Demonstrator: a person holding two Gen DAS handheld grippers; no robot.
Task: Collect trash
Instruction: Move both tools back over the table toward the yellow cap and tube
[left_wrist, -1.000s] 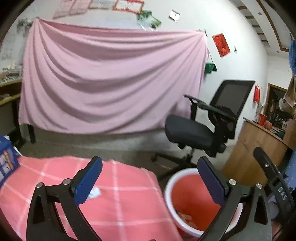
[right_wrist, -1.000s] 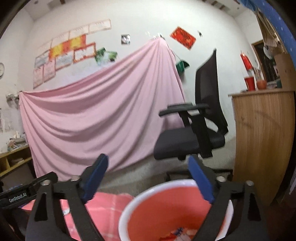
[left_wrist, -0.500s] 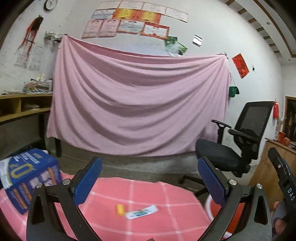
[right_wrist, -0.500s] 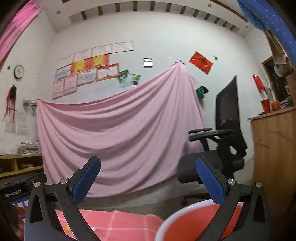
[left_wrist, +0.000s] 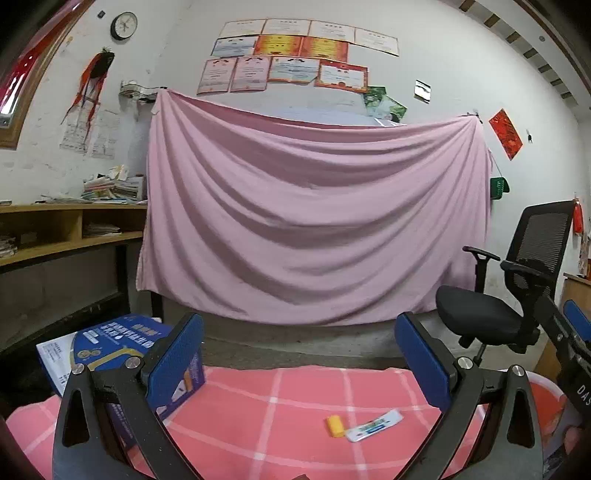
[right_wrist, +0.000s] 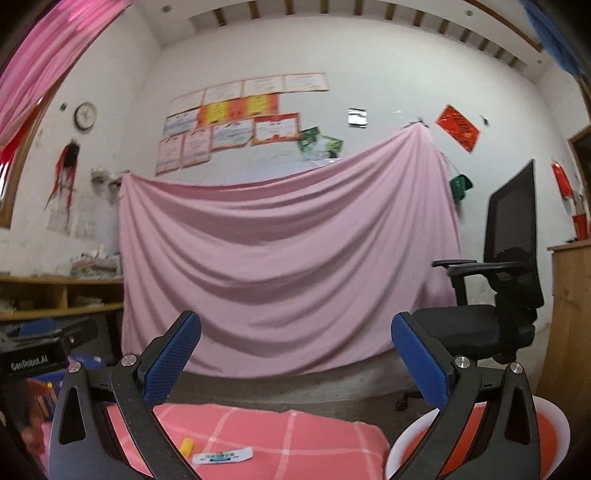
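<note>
A white printed wrapper (left_wrist: 373, 425) and a small yellow piece (left_wrist: 335, 426) lie on the pink checked tablecloth (left_wrist: 295, 406). Both also show in the right wrist view, the wrapper (right_wrist: 223, 456) and the yellow piece (right_wrist: 185, 446). A red bucket with a white rim (right_wrist: 554, 435) stands right of the table. My left gripper (left_wrist: 299, 354) is open and empty, held above the table behind the trash. My right gripper (right_wrist: 295, 354) is open and empty, between table edge and bucket.
A blue box (left_wrist: 122, 347) stands on the table's left. A black office chair (left_wrist: 517, 295) is at the right, a wooden cabinet (right_wrist: 572, 314) beyond it. A pink sheet (left_wrist: 314, 221) hangs on the back wall, with wooden shelves (left_wrist: 66, 229) at left.
Both grippers swung left and tilted up, away from the bucket. The table with the wrapper and yellow piece came into view. Both stayed open.
</note>
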